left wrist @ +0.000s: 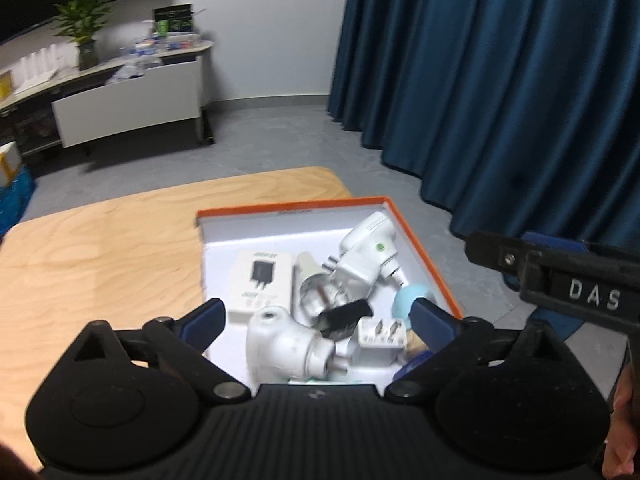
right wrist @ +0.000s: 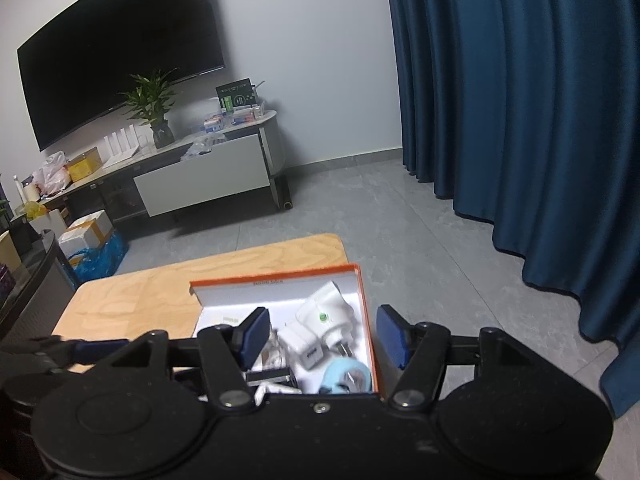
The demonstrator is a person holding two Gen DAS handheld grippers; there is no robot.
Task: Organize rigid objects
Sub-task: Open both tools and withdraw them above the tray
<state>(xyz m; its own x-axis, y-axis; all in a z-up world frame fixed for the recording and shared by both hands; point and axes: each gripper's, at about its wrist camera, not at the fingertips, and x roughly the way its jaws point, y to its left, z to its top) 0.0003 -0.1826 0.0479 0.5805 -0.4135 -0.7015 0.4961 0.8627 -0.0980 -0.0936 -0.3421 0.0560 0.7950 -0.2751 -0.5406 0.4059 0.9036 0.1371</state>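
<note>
Both grippers hang over the orange-rimmed box (left wrist: 420,240) at the desk (left wrist: 100,248) corner, the left gripper (left wrist: 316,316) with jaws spread wide and nothing between them, the right gripper (right wrist: 318,334) with jaws apart and empty too (so nothing is being carried). Everything rigid sits heaped inside that box, presumably gathered there to clear the desk. The white plug adapter (left wrist: 366,256) lies tilted against the box's far right wall, long axis running from that corner down toward the near left, prongs (left wrist: 396,276) poking at the right wall.
</note>
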